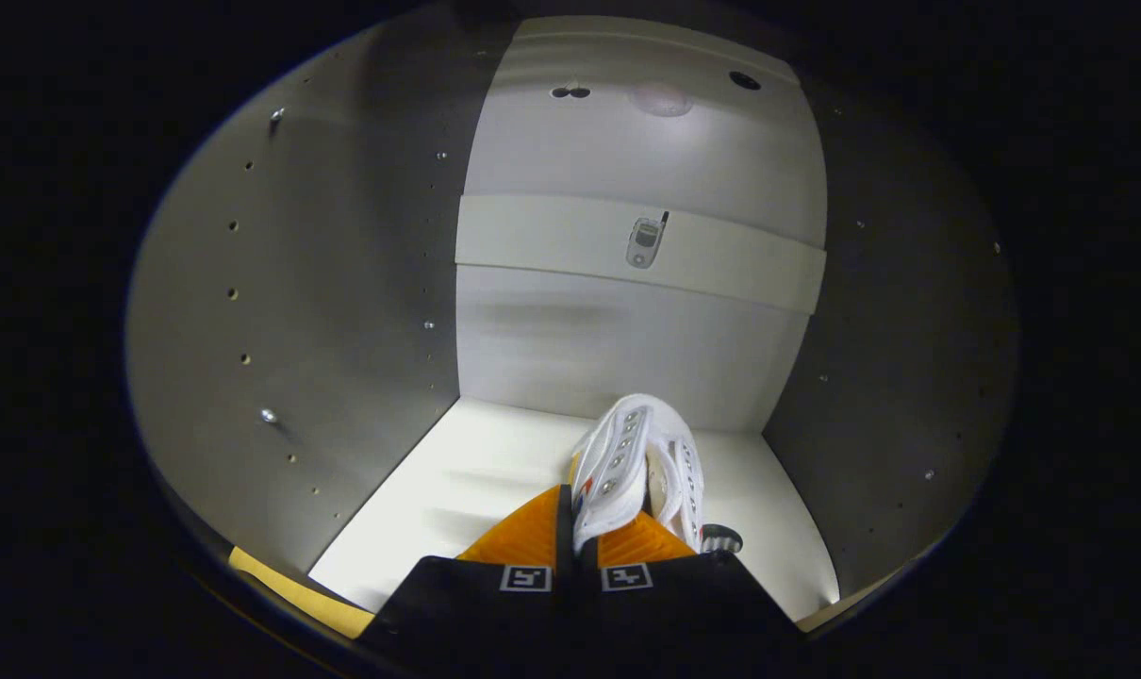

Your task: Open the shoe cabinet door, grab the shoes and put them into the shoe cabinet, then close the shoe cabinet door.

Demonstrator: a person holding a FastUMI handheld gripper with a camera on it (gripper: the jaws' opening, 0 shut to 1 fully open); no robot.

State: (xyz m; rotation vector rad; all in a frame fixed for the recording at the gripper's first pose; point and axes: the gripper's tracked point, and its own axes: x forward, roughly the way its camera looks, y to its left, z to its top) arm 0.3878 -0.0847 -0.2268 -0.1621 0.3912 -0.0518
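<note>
- The gripper (589, 542) is reaching into the shoe cabinet (344, 283), and its two fingers are standing close together, pinching the edge of a white shoe (641, 462) between them.
- The shoe is showing white fabric with rows of small metal eyelets running along both sides of its opening, a pale inner lining, and a small patch of red and yellow by its rim where the fingers are clamping it.
- A dark, ribbed bit of what is looking like the sole is peeking out just beside the right finger.
- The shoe is hanging from the fingers, stretching forward beyond them over the cabinet's bottom shelf (457, 481), about midway between the side walls and nearer the front edge than the back edge; whether it is touching the shelf I cannot tell.
- The bottom shelf is lying bright white and bare around the shoe.
- The back panel (627, 349) is rising pale behind it, and a lighter horizontal strip (533, 236) is crossing it partway up, carrying a small metal fitting (644, 242) near its middle.
- Dark holes (744, 80) are sitting high on the back panel.
- The left side wall is looking grey with columns of small peg holes and a few metal pins (268, 415); the right side wall (901, 330) is sitting in deeper shadow.
- A yellowish edge (288, 589) is showing below the cabinet's front left corner.
</note>
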